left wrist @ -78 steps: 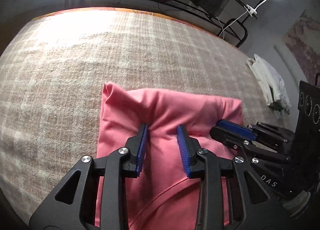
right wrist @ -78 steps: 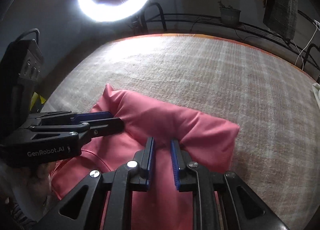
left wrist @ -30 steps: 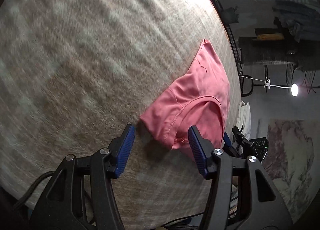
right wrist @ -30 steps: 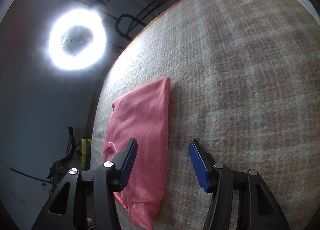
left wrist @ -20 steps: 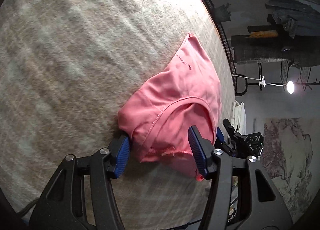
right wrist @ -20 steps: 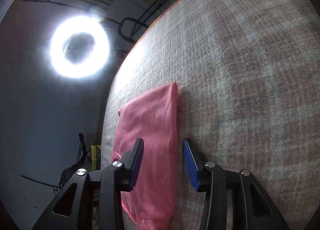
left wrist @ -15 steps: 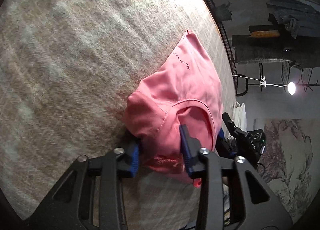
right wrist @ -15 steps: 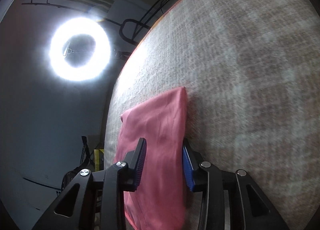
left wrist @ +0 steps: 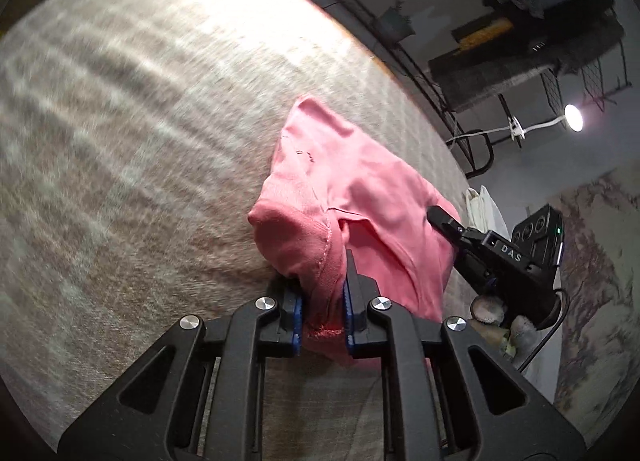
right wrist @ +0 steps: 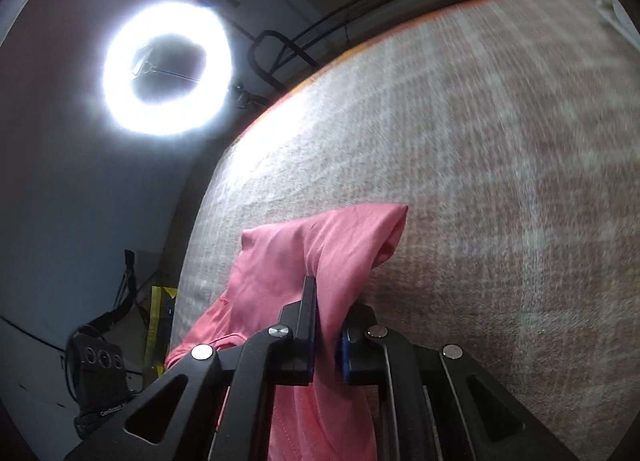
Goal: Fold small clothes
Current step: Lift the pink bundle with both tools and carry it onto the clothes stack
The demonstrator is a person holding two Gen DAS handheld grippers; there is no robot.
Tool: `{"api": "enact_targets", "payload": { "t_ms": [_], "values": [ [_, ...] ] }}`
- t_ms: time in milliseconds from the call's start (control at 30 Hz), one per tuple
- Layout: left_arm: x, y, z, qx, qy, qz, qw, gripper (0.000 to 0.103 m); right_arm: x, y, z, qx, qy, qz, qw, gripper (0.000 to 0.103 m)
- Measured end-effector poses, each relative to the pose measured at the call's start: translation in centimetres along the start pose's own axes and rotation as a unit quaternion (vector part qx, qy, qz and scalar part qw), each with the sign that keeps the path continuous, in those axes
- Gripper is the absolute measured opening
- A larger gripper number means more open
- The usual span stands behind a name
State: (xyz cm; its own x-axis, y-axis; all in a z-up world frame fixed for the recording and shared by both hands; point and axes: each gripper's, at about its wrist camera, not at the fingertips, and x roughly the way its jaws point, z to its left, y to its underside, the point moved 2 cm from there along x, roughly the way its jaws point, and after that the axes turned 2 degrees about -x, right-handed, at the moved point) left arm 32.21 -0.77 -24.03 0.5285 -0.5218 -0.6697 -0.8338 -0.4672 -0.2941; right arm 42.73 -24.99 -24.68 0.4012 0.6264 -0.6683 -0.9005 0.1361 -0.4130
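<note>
A folded pink garment lies on the beige plaid blanket, with both near ends raised off it. My left gripper is closing, and its blue pads squeeze the bunched collar end of the cloth. In the right wrist view my right gripper is closing too, with the garment's folded side edge pinched between its pads. From the left wrist view the right gripper reaches into the cloth from the right.
A ring light glares beyond the blanket's far edge. A white cloth lies at the right edge of the blanket. Dark racks and a small lamp stand behind.
Both grippers went from wide open around the garment's ends to pinching them. The gripped ends have bunched up and risen off the blanket.
</note>
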Motion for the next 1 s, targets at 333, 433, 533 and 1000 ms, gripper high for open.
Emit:
{"api": "enact_targets", "payload": {
  "t_ms": [333,433,533,1000],
  "values": [
    [0.9,0.5,-5.2,0.055,0.032,0.0,0.998,0.012,-3.5,-0.5,2.5,-0.048,0.02,-0.023,0.998,0.006],
    [0.9,0.7,-6.8,0.074,0.046,0.003,0.9962,0.012,-5.7,-1.2,2.2,-0.059,0.026,-0.037,0.997,0.006],
    [1.9,1.2,-9.7,0.1,0.062,0.007,0.9931,0.012,-7.7,-1.7,1.5,-0.062,0.032,-0.048,0.996,0.006],
    [9.0,4.2,-22.0,0.174,0.105,0.03,0.9786,0.012,-20.1,-6.2,-7.2,-0.065,0.095,-0.112,0.987,0.006]
  ]
}}
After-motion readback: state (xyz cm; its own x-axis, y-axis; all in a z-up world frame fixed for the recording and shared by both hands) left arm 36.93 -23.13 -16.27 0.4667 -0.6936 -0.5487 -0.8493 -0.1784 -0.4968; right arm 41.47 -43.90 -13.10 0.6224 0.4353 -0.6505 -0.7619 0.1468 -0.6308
